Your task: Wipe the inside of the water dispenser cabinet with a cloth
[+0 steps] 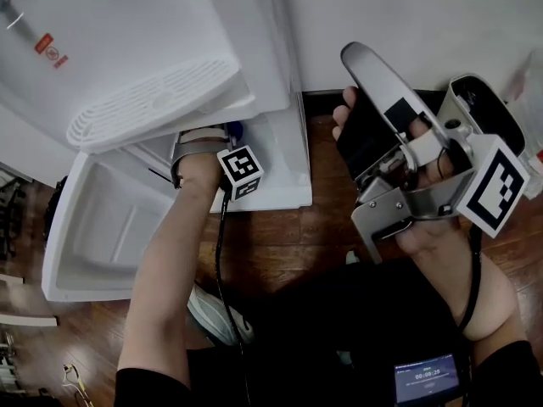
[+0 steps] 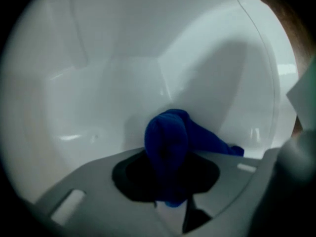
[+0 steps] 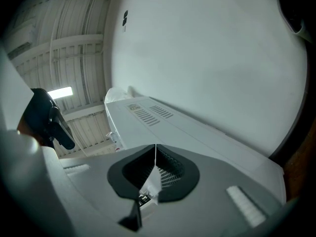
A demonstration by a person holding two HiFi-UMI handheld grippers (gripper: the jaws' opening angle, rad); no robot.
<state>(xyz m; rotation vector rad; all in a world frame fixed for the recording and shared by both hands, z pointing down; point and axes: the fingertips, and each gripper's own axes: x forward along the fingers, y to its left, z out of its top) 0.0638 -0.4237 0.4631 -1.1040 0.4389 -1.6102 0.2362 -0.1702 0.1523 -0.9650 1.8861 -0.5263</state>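
Observation:
In the head view my left arm reaches under the white water dispenser (image 1: 127, 49) into its open lower cabinet (image 1: 280, 168). Only the left gripper's marker cube (image 1: 242, 172) and a bit of blue cloth (image 1: 235, 131) show there. Seen from the left gripper view, my left gripper (image 2: 170, 172) is shut on the bunched blue cloth (image 2: 170, 137), close to the white cabinet wall (image 2: 113, 83). My right gripper (image 1: 352, 53) is held up at the right, away from the cabinet. Its jaws are shut with nothing between them, as my right gripper (image 3: 155, 149) shows in its own view.
The cabinet door (image 1: 110, 227) hangs open to the left, its white moulded inner side facing up. The slotted drip tray (image 1: 153, 100) juts out above my left wrist. Brown wood floor (image 1: 288, 244), a shoe (image 1: 216, 316) and a small lit screen (image 1: 427, 380) lie below.

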